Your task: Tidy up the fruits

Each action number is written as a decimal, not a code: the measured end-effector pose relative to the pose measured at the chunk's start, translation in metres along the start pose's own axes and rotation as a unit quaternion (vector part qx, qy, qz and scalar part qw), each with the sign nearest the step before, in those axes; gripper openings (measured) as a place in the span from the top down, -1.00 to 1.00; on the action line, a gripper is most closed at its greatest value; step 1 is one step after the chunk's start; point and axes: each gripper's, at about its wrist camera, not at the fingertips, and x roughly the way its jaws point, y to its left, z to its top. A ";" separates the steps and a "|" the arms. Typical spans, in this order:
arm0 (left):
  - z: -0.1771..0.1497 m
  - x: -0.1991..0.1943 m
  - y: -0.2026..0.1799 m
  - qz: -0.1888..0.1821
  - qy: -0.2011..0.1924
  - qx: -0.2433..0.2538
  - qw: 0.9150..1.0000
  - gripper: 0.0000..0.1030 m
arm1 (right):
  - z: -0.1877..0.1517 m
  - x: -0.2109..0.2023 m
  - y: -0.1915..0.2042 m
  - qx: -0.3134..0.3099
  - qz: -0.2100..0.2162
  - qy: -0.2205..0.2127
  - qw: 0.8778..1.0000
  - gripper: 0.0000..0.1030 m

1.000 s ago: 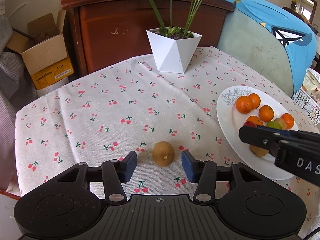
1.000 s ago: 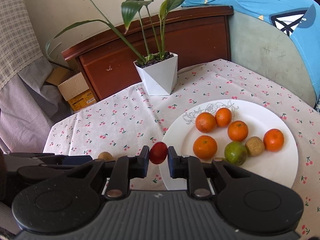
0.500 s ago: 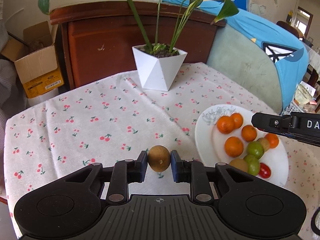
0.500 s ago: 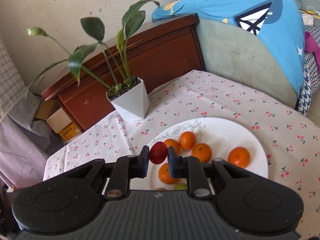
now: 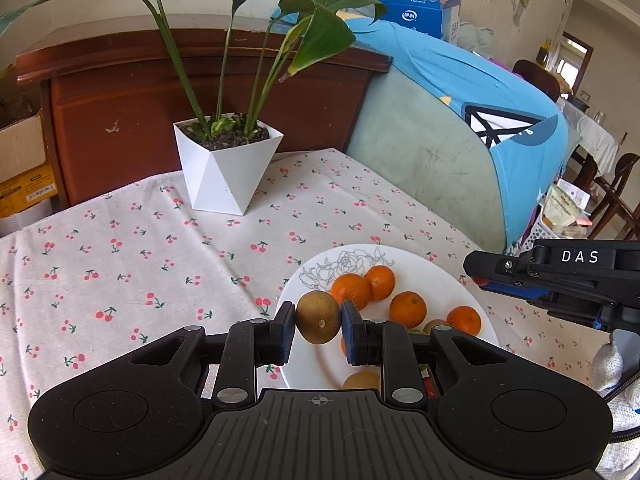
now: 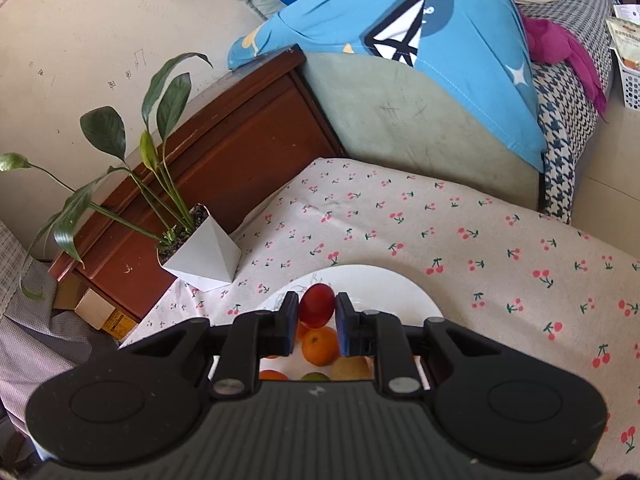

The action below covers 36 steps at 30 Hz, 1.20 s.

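The left gripper is clamped on a brown kiwi, with both blue pads pressed on its sides. One second ago this kiwi lay on the cherry-print tablecloth between open fingers; the fingers have since closed on it, and now it is lifted and sits in the lower middle of the left wrist view, in front of the left edge of the white plate. The plate, which was at the right edge of that view before, is now near the centre. On it lie several oranges, and more fruit is partly hidden behind the fingers. The right gripper holds a small red fruit tightly between its pads, the same as one second ago. In the right wrist view the whole scene is now tilted: the white plant pot leans at the middle left, and only the far part of the plate shows above the fingers, with an orange just under the red fruit. In the left wrist view the right gripper comes in from the right edge, beyond the plate's right side.
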 end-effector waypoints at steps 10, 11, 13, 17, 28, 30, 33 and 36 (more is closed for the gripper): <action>-0.010 0.019 -0.012 0.023 0.033 0.016 0.999 0.57 | -0.006 0.016 -0.008 0.004 -0.021 0.015 1.000 0.58; -0.010 0.019 -0.013 0.021 0.033 0.017 0.999 0.57 | -0.006 0.017 -0.008 0.006 -0.023 0.015 1.000 0.53; -0.009 0.018 -0.014 0.020 0.032 0.016 0.999 0.56 | -0.006 0.016 -0.009 0.008 -0.025 0.012 1.000 0.53; -0.005 0.012 -0.016 0.020 0.025 0.013 0.999 0.40 | -0.003 0.013 -0.009 0.015 -0.026 0.006 1.000 0.52; 0.011 -0.019 -0.033 0.030 0.012 0.009 0.999 -0.48 | 0.004 -0.007 0.004 -0.003 -0.055 -0.003 0.998 0.02; 0.012 -0.025 -0.035 0.037 0.012 0.010 0.999 -0.49 | 0.005 -0.012 0.005 0.000 -0.060 -0.003 0.998 -0.03; 0.014 -0.032 -0.036 0.052 0.018 0.010 0.998 -0.55 | 0.006 -0.020 0.007 0.004 -0.070 -0.002 0.998 -0.08; 0.013 -0.039 -0.036 0.066 0.022 0.009 0.998 -0.59 | 0.004 -0.028 0.010 -0.004 -0.075 -0.009 0.997 -0.12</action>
